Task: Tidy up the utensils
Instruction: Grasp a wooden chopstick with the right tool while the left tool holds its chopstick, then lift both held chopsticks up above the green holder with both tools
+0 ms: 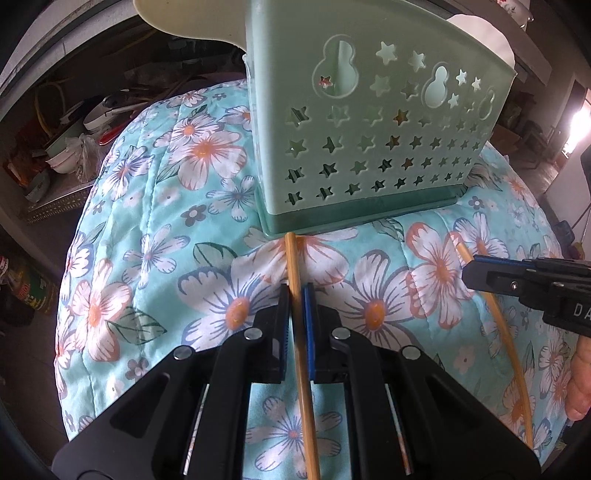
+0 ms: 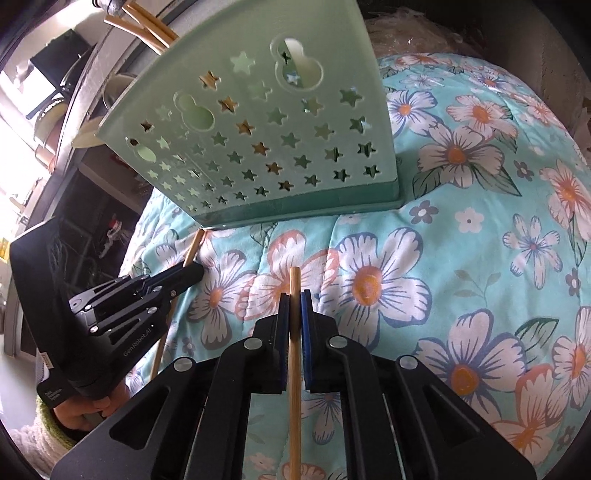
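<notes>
Left wrist view: your left gripper (image 1: 295,291) has its two pads pinching a chopstick (image 1: 300,332) that runs lengthwise between them; the far tip reaches the foot of the green holder (image 1: 369,147), touching it or very nearly.
Right wrist view: your right gripper (image 2: 294,299) is pinching a second chopstick (image 2: 295,369) in the same lengthwise way; its tip sticks out past the pads and stops short of the holder (image 2: 258,147), apart from it.
Cross-check: each gripper shows in the other's view, the right one at the right edge (image 1: 467,275), the left one at the left (image 2: 197,271). Both stay low over the floral cloth (image 1: 147,221).
Holder: pale green plastic, star and gourd-shaped cut-outs in the wall, standing upright on a darker green tray on the cloth.
Holder contents: several tan sticks (image 2: 155,29) rise above its rim in the right wrist view, probably chopsticks already stowed. A cream, spoon-like shape (image 1: 192,18) shows past the rim in the left wrist view; you cannot tell whether it sits inside or behind. Brown glints show through some star holes.
Compartments: cannot tell how the inside is divided.
Progress (judgement): partly done. Some sticks look stowed, two are in hand and not yet lifted to the rim.
Left to do (judgement): raise both sticks, tip them upright, drop them in through the top.
Other loose utensils on the cloth: none visible in either view.
</notes>
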`<state>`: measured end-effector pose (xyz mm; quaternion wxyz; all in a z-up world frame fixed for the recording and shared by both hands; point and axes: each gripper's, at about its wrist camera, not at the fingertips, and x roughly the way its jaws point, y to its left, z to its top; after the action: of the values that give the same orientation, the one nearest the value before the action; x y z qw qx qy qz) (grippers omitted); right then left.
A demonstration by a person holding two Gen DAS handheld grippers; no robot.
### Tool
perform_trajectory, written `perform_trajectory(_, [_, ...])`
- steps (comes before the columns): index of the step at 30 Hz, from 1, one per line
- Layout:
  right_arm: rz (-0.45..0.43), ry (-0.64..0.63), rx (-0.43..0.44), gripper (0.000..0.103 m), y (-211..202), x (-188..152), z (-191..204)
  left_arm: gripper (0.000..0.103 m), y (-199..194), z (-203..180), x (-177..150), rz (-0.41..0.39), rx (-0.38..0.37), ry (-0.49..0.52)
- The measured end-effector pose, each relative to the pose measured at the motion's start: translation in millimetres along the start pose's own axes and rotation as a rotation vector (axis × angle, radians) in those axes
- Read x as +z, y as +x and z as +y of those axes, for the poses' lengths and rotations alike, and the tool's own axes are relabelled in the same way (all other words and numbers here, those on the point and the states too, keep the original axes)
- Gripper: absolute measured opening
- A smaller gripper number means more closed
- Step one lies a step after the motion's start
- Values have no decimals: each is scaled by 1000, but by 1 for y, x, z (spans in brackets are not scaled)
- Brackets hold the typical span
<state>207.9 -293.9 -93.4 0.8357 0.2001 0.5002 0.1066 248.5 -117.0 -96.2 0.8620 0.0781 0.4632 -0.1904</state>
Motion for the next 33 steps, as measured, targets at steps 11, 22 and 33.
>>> perform_trajectory(11, [-86, -14, 27, 6, -42, 9, 8, 6, -25, 0, 0, -47, 19, 13])
perform_trajectory(22, [-167, -32, 44, 6, -72, 9, 22, 6, -53, -10, 0, -94, 35, 25])
perform_trajectory(33, [-267, -42, 67, 6, -116, 5, 22, 6, -87, -13, 7, -153, -2, 29])
